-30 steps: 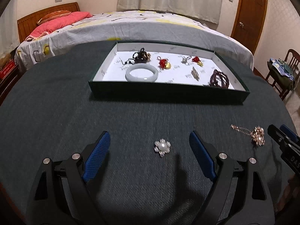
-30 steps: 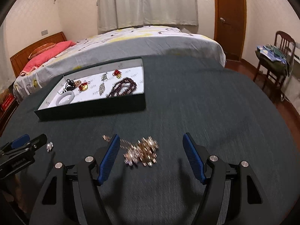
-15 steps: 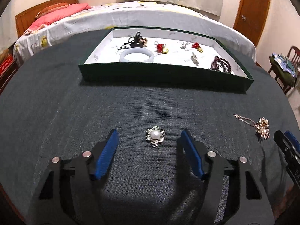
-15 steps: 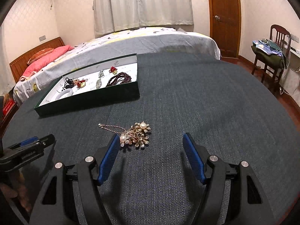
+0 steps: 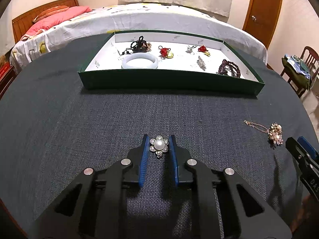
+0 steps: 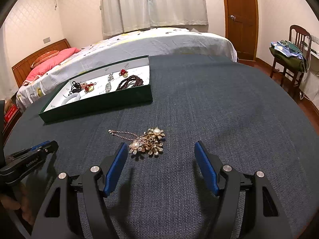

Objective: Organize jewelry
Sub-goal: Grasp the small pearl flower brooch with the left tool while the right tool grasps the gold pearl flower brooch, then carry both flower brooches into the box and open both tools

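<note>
A silver flower brooch with a pearl centre (image 5: 159, 145) lies on the dark cloth between the blue pads of my left gripper (image 5: 159, 142), which is shut on it. A gold pearl brooch with a chain (image 6: 148, 141) lies on the cloth just ahead of my right gripper (image 6: 161, 149), which is open and empty; the brooch sits near its left finger (image 6: 117, 163). The gold brooch also shows in the left wrist view (image 5: 275, 132). A green tray (image 5: 171, 79) with a white lining holds a jade bangle (image 5: 140, 60), dark beads (image 5: 229, 69) and several small charms.
The tray (image 6: 95, 103) stands at the back left of the round table. A bed (image 5: 139, 18) lies behind the table. A chair with clothes (image 6: 289, 51) and a wooden door (image 6: 239, 16) are at the right. The left gripper shows at the left edge of the right wrist view (image 6: 30, 157).
My left gripper has closed from wide open onto the pearl flower brooch. My right gripper has moved up to the gold brooch and stays open.
</note>
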`<action>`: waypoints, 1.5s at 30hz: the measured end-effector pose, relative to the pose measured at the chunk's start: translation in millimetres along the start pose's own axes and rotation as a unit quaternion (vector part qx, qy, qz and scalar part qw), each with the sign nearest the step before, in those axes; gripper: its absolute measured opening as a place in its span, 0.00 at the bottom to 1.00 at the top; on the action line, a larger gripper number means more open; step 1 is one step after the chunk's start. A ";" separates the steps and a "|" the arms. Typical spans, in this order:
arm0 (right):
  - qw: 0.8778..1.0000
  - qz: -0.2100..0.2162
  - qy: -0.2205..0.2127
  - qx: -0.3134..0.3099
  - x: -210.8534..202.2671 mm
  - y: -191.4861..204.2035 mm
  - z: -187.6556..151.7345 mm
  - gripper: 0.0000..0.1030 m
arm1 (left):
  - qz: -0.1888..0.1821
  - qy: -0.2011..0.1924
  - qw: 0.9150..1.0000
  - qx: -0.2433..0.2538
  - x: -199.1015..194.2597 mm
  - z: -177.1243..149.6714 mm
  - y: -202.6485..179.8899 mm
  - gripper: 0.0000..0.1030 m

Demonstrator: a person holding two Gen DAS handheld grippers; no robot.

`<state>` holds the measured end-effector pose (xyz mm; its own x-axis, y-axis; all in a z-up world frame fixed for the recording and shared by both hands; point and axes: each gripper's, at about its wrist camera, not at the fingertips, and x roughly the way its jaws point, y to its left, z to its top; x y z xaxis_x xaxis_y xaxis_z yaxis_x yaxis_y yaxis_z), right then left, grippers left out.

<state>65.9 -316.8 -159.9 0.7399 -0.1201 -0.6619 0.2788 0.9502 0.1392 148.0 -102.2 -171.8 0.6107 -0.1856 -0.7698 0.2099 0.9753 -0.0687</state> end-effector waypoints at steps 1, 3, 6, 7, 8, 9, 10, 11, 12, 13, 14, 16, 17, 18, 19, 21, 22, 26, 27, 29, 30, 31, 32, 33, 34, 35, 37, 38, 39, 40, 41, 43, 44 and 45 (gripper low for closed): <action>1.000 0.000 0.001 -0.001 0.7 1.0 -0.3 0.65 | -0.001 0.000 1.000 0.001 -0.3 -0.1 0.4 0.19; 1.000 0.001 0.003 -0.003 1.8 2.6 -0.8 0.65 | -0.001 0.000 1.000 0.003 -1.3 -0.8 1.3 0.19; 1.000 0.002 0.005 -0.006 4.0 5.0 -0.4 0.65 | -0.002 -0.003 1.000 0.003 -4.5 -2.0 3.9 0.19; 1.000 0.001 0.006 -0.007 4.9 6.0 -0.4 0.65 | -0.001 -0.005 1.000 0.003 -6.0 -2.4 5.0 0.19; 1.000 0.001 0.008 -0.008 5.9 7.0 -0.2 0.65 | 0.001 -0.009 1.000 0.004 -8.5 -2.6 6.7 0.19; 1.000 0.001 0.010 -0.009 7.6 8.0 0.4 0.65 | 0.003 -0.013 1.000 0.004 -11.3 -2.8 8.9 0.19; 1.000 0.000 0.014 -0.011 8.9 9.1 0.5 0.65 | 0.005 -0.016 1.000 0.004 -13.5 -2.3 10.8 0.19; 1.000 -0.003 0.021 -0.014 11.2 10.4 0.5 0.65 | 0.007 -0.019 1.000 0.004 -15.7 -2.2 13.1 0.19; 1.000 -0.004 0.027 -0.016 13.4 11.5 0.6 0.65 | 0.008 -0.020 1.000 0.003 -17.3 -1.9 15.0 0.19; 0.999 -0.004 0.031 -0.015 15.0 11.8 1.1 0.65 | 0.009 -0.024 1.000 0.001 -19.9 -1.6 18.4 0.19; 0.999 -0.004 0.036 -0.012 16.9 11.9 1.7 0.65 | 0.010 -0.026 1.000 -0.001 -21.9 -1.1 21.0 0.19; 0.999 -0.005 0.045 -0.009 19.8 12.0 4.1 0.65 | 0.010 -0.029 1.000 -0.006 -24.7 0.2 26.3 0.19; 0.999 -0.005 0.050 -0.008 21.5 12.4 5.8 0.65 | 0.010 -0.031 0.999 -0.009 -26.0 1.0 29.1 0.19; 0.999 -0.004 0.053 -0.007 22.8 13.1 8.0 0.65 | 0.010 -0.033 0.999 -0.011 -27.1 1.7 31.5 0.19; 0.999 -0.004 0.051 -0.007 23.0 13.8 10.3 0.65 | 0.010 -0.034 0.999 -0.013 -28.3 2.6 34.0 0.19; 0.999 -0.017 0.040 -0.017 22.9 17.4 16.9 0.65 | 0.009 -0.036 0.999 -0.018 -30.0 3.8 38.5 0.19; 0.999 -0.019 0.042 -0.021 24.3 19.1 19.2 0.65 | 0.008 -0.036 0.999 -0.021 -30.8 4.3 40.2 0.19; 0.997 -0.027 0.062 -0.026 38.7 20.3 21.5 0.65 | 0.007 -0.039 0.999 -0.025 -32.0 5.6 44.7 0.19; 0.997 -0.030 0.068 -0.027 41.5 20.2 20.4 0.65 | 0.006 -0.039 0.999 -0.027 -31.9 5.9 45.7 0.19; 0.996 -0.031 0.082 -0.025 46.5 18.4 19.6 0.65 | 0.006 -0.040 0.999 -0.028 -32.3 5.6 47.1 0.19; 0.996 -0.028 0.081 -0.024 46.2 18.1 19.5 0.65 | 0.006 -0.040 0.999 -0.028 -32.3 5.4 47.8 0.19; 0.996 -0.027 0.082 -0.025 46.0 18.4 19.2 0.65 | 0.006 -0.040 0.999 -0.029 -32.6 5.2 48.0 0.19; 0.996 -0.026 0.082 -0.025 45.5 18.4 19.2 0.64 | 0.006 -0.040 0.999 -0.029 -32.6 5.2 48.3 0.19; 0.996 -0.027 0.081 -0.026 44.2 18.4 18.2 0.62 | 0.006 -0.040 0.999 -0.029 -32.4 5.2 48.4 0.19; 0.996 -0.026 0.079 -0.029 43.3 19.3 18.3 0.52 | 0.006 -0.039 0.999 -0.029 -32.5 5.2 48.3 0.19; 0.996 -0.027 0.079 -0.034 42.4 21.0 18.0 0.44 | 0.006 -0.039 0.999 -0.029 -32.4 4.8 48.9 0.19; 0.996 -0.021 0.079 -0.040 40.6 22.3 16.0 0.43 | 0.004 -0.038 0.999 -0.029 -32.1 4.5 49.7 0.19; 0.996 -0.020 0.080 -0.041 40.3 23.0 16.4 0.43 | 0.004 -0.038 0.999 -0.029 -31.9 3.9 49.9 0.19; 0.996 -0.016 0.079 -0.040 38.8 23.1 15.2 0.43 | 0.004 -0.038 0.999 -0.030 -31.4 3.6 49.4 0.19; 0.996 -0.014 0.078 -0.038 38.2 23.2 14.9 0.43 | 0.004 -0.038 0.999 -0.029 -31.3 3.6 49.3 0.19; 0.996 -0.010 0.077 -0.035 37.1 23.0 14.3 0.43 | 0.003 -0.038 0.999 -0.028 -31.4 3.5 49.2 0.19; 0.997 -0.004 0.075 -0.029 35.2 22.6 13.3 0.43 | 0.003 -0.038 0.999 -0.026 -31.0 2.9 48.5 0.19; 0.997 -0.003 0.073 -0.028 33.9 22.9 13.2 0.43 | 0.003 -0.038 0.999 -0.026 -31.0 2.9 48.0 0.19; 0.997 -0.001 0.069 -0.027 31.9 23.5 13.2 0.43 | 0.002 -0.038 0.999 -0.026 -30.9 2.8 47.8 0.19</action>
<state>104.2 -302.1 -168.1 0.6477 -0.0854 -0.7571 0.2435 0.9648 0.0995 141.3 -50.2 -149.4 0.6681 -0.1874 -0.7201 0.1678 0.9808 -0.0996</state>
